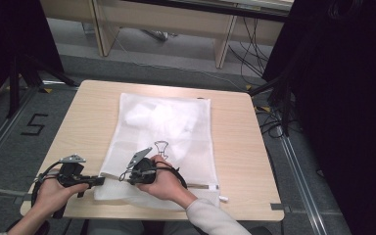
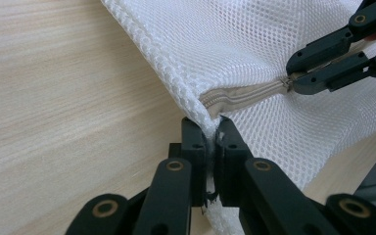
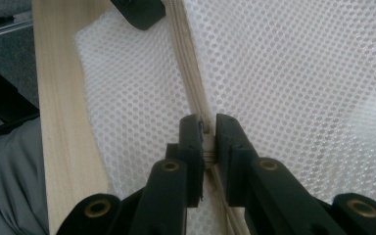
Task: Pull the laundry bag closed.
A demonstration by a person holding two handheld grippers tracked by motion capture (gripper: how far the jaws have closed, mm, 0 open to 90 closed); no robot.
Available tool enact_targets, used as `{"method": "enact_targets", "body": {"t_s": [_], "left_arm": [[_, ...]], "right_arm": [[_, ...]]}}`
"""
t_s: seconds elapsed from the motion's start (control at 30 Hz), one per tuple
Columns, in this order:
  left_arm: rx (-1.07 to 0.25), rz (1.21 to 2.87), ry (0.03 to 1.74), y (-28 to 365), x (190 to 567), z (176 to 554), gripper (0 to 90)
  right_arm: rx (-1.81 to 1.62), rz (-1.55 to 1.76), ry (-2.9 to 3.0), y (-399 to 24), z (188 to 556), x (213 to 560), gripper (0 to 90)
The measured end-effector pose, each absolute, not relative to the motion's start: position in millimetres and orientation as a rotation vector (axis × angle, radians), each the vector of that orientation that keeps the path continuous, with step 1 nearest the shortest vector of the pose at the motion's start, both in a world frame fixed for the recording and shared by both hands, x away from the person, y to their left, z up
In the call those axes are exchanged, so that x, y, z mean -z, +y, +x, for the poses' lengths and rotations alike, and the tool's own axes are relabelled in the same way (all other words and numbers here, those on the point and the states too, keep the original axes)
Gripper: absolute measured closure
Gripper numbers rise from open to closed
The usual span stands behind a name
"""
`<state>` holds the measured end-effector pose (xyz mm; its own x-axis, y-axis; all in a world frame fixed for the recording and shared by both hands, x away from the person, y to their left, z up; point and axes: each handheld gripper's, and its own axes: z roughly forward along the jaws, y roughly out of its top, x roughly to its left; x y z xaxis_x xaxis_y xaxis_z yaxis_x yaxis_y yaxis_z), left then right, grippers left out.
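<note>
Surface: light wooden table (image 1: 83, 112), rectangular with rounded corners, pale grain running lengthwise.
Standing on: grey floor (image 1: 10, 147), marked with a black "5" (image 1: 33, 124) just left of the table.
Lying on it: white mesh laundry bag (image 1: 176, 142), flat, spread down the middle from near the far edge to near the close edge.
Bag details: beige zipper (image 2: 247, 93) running along the near end; something white bunched inside the far half.
Bare wood: wide strips left and right of the bag.
</note>
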<state>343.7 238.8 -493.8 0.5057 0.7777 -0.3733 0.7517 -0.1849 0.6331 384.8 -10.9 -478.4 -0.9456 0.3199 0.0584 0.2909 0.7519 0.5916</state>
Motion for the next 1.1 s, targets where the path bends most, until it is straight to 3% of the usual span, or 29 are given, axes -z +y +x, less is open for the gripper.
{"method": "enact_targets", "body": {"t_s": [1.1], "left_arm": [[-0.043,1.957,1.258,240.3,493.9,344.1,84.6]], "right_arm": [[-0.966,0.502,2.900,-19.1,386.2,478.6,82.6]]}}
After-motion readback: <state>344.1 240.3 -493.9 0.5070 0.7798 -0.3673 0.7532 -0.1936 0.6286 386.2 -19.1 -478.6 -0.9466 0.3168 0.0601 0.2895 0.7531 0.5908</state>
